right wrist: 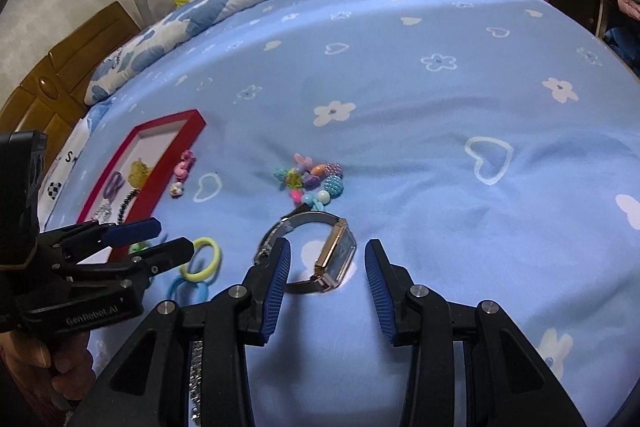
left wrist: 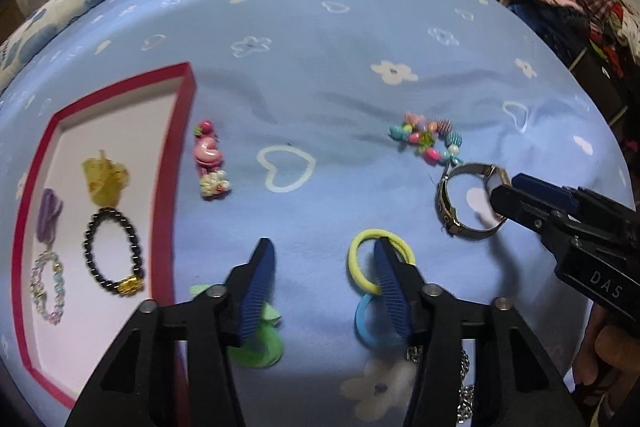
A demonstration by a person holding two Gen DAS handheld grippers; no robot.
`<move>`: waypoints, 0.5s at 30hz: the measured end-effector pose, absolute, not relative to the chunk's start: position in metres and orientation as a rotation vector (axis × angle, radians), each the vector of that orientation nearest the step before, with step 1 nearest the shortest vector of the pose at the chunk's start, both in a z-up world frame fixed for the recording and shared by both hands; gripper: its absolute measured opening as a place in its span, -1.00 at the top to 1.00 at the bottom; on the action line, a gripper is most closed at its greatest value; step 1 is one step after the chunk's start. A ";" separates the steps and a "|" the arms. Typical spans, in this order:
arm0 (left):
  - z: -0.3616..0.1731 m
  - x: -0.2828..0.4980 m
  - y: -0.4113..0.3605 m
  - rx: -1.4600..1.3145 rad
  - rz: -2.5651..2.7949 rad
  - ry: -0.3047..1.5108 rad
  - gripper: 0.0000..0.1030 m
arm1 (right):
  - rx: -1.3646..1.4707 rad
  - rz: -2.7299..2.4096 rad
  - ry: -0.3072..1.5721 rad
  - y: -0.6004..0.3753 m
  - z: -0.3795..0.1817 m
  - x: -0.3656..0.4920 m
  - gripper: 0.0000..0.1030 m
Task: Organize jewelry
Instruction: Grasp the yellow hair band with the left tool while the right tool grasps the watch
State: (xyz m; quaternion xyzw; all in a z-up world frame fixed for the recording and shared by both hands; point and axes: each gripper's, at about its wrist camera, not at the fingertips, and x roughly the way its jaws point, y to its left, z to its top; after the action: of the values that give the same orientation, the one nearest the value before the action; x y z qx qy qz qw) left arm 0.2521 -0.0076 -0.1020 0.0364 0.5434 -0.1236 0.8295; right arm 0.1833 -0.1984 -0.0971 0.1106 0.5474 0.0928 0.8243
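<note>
Blue flowered bedsheet (right wrist: 400, 75) carries the jewelry. Right gripper (right wrist: 327, 267) has jaws apart, nothing clamped, with the watch (right wrist: 338, 255) lying between them. Left gripper (left wrist: 325, 267) also gapes, yellow hair tie (left wrist: 360, 259) against its three o'clock finger.

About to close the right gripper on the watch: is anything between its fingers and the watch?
Nothing visible. The right gripper is open over the watch, whose square case sits in the gap while one finger lies over the band. The beaded bracelet lies just beyond the watch, outside the fingers. The left gripper is off to the side, over the yellow hair tie.
</note>
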 end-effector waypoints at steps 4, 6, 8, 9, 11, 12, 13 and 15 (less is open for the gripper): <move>-0.111 0.257 -0.014 0.090 -0.296 1.160 0.58 | 0.233 0.194 1.182 -0.198 -0.105 0.186 0.57; -0.113 0.258 -0.016 0.082 -0.325 1.160 0.88 | 0.224 0.191 1.180 -0.197 -0.105 0.185 0.66; -0.113 0.257 -0.017 0.078 -0.336 1.152 0.94 | 0.218 0.184 1.170 -0.198 -0.104 0.185 0.74; -0.112 0.256 -0.017 0.073 -0.340 1.147 0.94 | 0.220 0.182 1.165 -0.198 -0.103 0.184 0.78; -0.110 0.253 -0.013 0.050 -0.344 1.137 0.95 | 0.225 0.180 1.156 -0.200 -0.100 0.182 0.82; -0.108 0.252 -0.011 0.036 -0.344 1.132 0.95 | 0.228 0.182 1.152 -0.201 -0.099 0.181 0.84; -0.106 0.250 -0.008 0.024 -0.340 1.126 0.95 | 0.229 0.183 1.147 -0.201 -0.097 0.180 0.84; -0.099 0.245 -0.001 0.001 -0.330 1.110 0.95 | 0.229 0.184 1.136 -0.201 -0.092 0.179 0.84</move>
State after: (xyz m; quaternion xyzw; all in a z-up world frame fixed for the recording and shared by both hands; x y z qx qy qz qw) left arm 0.2447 -0.0013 -0.0990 0.0003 0.5247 -0.1559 0.8369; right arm 0.1786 -0.2012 -0.0921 0.1082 0.5361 0.0869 0.8327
